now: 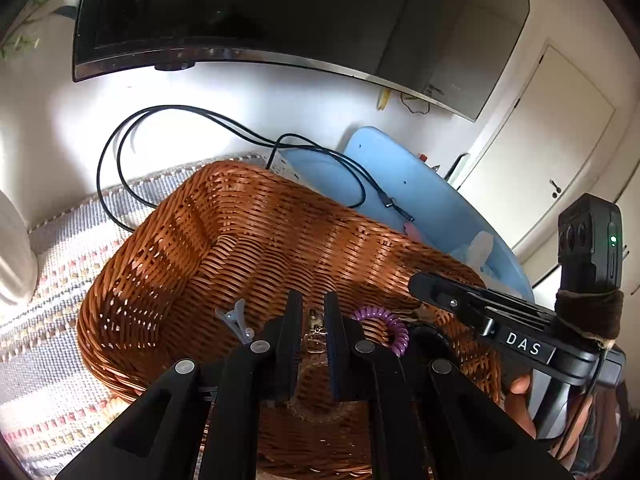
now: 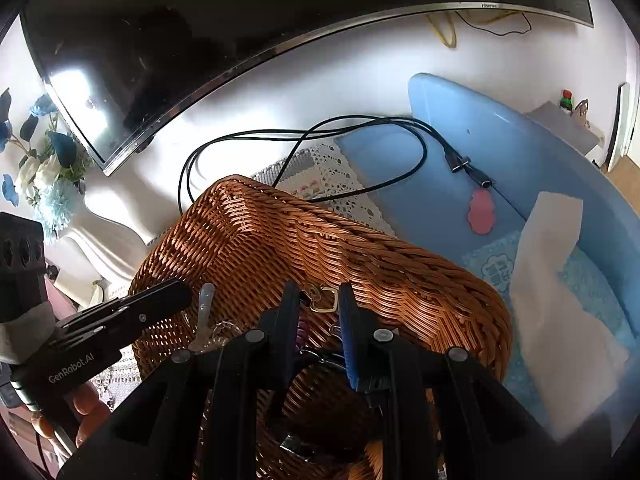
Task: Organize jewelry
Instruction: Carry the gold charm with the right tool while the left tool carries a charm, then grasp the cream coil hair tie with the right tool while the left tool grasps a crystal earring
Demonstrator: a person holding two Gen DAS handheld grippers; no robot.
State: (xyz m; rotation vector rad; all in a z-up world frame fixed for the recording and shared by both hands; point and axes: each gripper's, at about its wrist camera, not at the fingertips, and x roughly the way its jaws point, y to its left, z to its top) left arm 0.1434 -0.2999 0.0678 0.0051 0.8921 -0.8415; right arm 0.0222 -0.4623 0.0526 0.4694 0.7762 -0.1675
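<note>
A brown wicker basket (image 1: 224, 248) sits on a woven mat and also fills the right wrist view (image 2: 360, 256). My left gripper (image 1: 313, 306) is open above the basket's inside, with a small gold square earring (image 1: 315, 338) lying between the fingers below. A purple coil hair tie (image 1: 386, 328) and a grey clip (image 1: 236, 318) lie beside it. My right gripper (image 2: 319, 294) is open over the basket, with the gold square earring (image 2: 326, 300) between its tips. A clear tube (image 2: 205, 304) lies to its left.
A dark TV (image 1: 280, 12) hangs behind. Black cables (image 1: 240, 132) run across the white surface to a blue tray (image 2: 500, 168) holding a pink tag (image 2: 482, 212) and white tissue (image 2: 560, 300). A vase of blue flowers (image 2: 44, 184) stands at left.
</note>
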